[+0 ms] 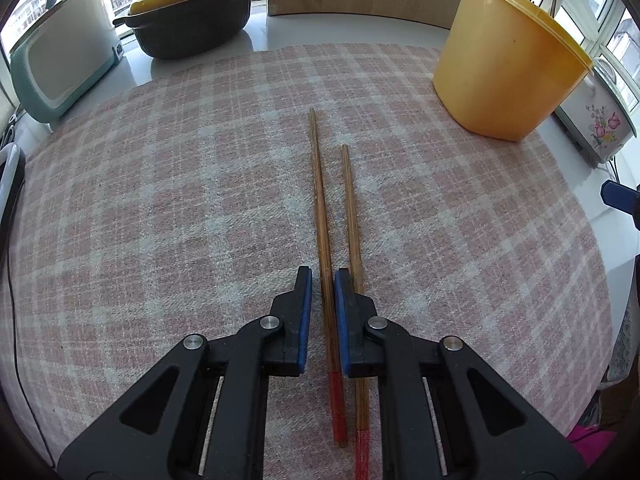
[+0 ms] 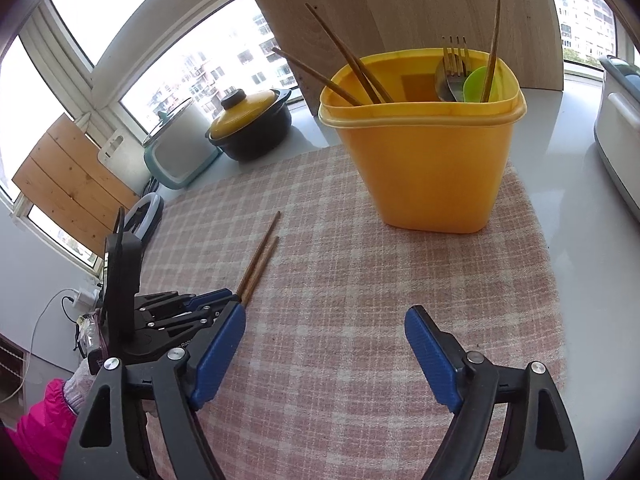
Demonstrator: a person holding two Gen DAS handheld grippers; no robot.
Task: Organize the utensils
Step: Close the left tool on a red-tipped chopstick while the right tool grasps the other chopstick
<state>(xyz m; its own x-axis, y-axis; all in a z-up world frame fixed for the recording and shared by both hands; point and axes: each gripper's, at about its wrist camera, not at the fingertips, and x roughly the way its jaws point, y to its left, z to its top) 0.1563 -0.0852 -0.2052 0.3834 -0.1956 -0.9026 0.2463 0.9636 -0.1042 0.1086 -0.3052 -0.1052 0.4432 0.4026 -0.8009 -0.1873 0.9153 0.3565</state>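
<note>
Two wooden chopsticks with red ends lie side by side on the pink checked cloth. My left gripper is low over them, its jaws nearly closed around the left chopstick; the right chopstick runs under its right finger. Whether the pads press the stick is unclear. The chopsticks and the left gripper also show in the right wrist view. My right gripper is open and empty above the cloth. The yellow utensil holder holds chopsticks, a fork and a green spoon.
A black pot with yellow lid and a teal-white appliance stand at the back left. A wooden board leans behind the holder. A white floral cooker stands at the right. Cables lie off the left edge.
</note>
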